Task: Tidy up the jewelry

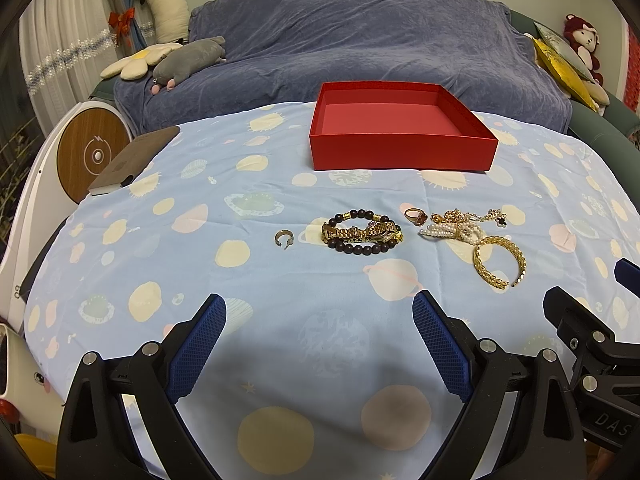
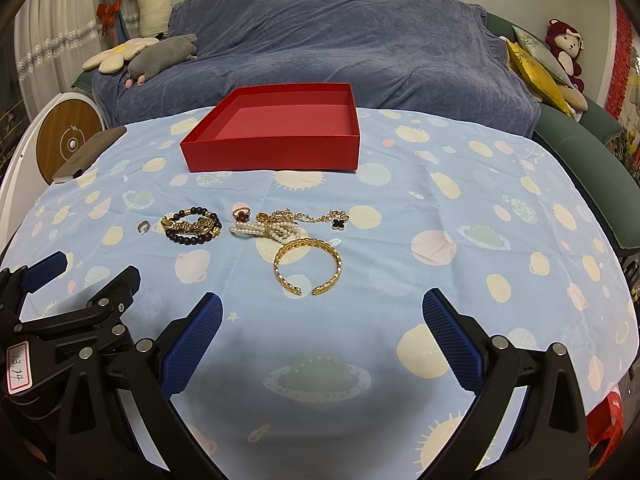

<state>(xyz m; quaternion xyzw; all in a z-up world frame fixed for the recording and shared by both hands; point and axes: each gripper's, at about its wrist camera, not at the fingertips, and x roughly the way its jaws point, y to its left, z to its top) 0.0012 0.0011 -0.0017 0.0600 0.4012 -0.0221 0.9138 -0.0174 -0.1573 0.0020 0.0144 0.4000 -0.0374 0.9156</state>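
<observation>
An empty red box [image 1: 402, 148] [image 2: 272, 154] stands at the far side of the table. In front of it lies a row of jewelry: a small silver ring [image 1: 284, 238] [image 2: 143, 227], a dark bead bracelet with a gold chain [image 1: 362, 232] [image 2: 192, 227], a red-stone ring [image 1: 416, 216] [image 2: 241, 213], a pearl and gold necklace pile [image 1: 460, 226] [image 2: 280, 224], and a gold cuff bangle [image 1: 499, 262] [image 2: 307, 266]. My left gripper [image 1: 320, 308] is open and empty, well short of the bead bracelet. My right gripper [image 2: 322, 304] is open and empty, just short of the bangle.
The table wears a light blue planet-print cloth [image 1: 280, 280]. A brown flat case [image 1: 134, 160] [image 2: 90, 152] lies at its far left edge. A sofa under a blue cover [image 1: 360, 40] with plush toys stands behind. A round wooden-faced device [image 1: 92, 156] stands at the left.
</observation>
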